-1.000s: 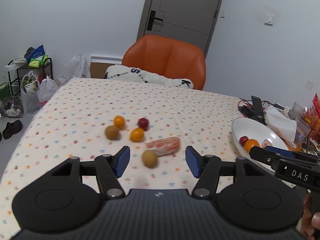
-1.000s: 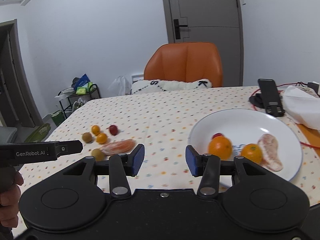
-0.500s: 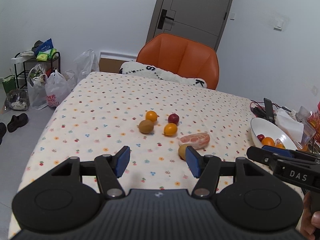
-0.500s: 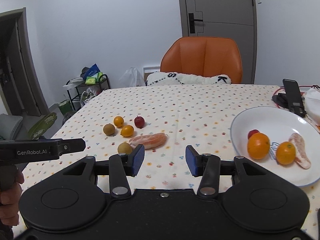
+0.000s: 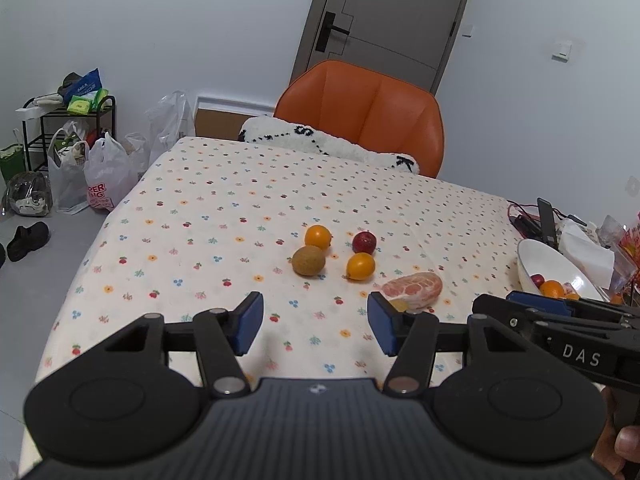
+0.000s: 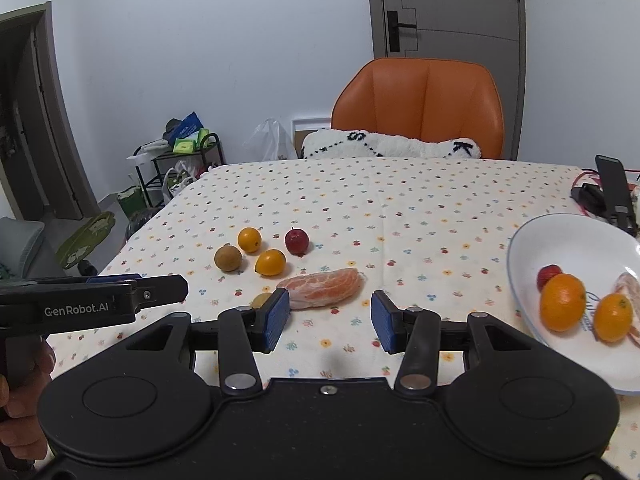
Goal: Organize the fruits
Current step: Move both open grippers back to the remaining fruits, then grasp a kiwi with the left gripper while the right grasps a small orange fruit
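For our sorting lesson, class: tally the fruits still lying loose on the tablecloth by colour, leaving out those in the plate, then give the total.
Orange: 2, one at the back and one nearer
Brown: 1
Red: 1
Pink peeled segment: 1
Yellowish, mostly hidden behind a tool finger: 1
Total: 6

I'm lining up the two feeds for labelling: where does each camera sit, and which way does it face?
Left wrist: sits on the left gripper, looking forward across the table at loose fruit; its open fingers, the right gripper's side and a hand show.
Right wrist: sits on the right gripper, facing the orange chair, plate at right; its open fingers, the left gripper and a hand show.
Shared: peeled grapefruit segment, red fruit, plate, chair.
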The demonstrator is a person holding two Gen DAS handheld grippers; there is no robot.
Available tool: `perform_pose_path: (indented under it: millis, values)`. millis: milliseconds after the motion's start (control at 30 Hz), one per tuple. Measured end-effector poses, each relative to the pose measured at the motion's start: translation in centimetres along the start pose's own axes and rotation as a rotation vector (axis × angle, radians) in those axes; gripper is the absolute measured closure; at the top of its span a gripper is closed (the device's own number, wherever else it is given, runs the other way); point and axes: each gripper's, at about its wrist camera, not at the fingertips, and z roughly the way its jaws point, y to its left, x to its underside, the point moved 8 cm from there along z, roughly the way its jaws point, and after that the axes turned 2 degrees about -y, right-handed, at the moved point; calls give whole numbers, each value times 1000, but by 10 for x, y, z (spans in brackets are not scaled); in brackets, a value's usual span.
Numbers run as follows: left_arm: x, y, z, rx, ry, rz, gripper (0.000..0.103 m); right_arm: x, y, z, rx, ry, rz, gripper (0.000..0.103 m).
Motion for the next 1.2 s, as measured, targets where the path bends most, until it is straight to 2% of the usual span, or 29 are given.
perform_pose_path:
  millis: [533,900,1033,1100,1200]
  values:
    - [-18,14,43,4,38,-35,56,-17,23,40,-63,37,-34,57]
    - [-27,17,73,35,85,-64,69,-28,31,71,-119,83,-33,58]
    - [-28,17,78,61,82,-69,71,-28,28,77,-137,101,-17,63]
    - [-28,14,80,79,80,-62,77,-27,28,79,-144,105,-19,65]
    - [-25,9,82,98,96,-64,80,-25,25,83,-157,115,-7,72]
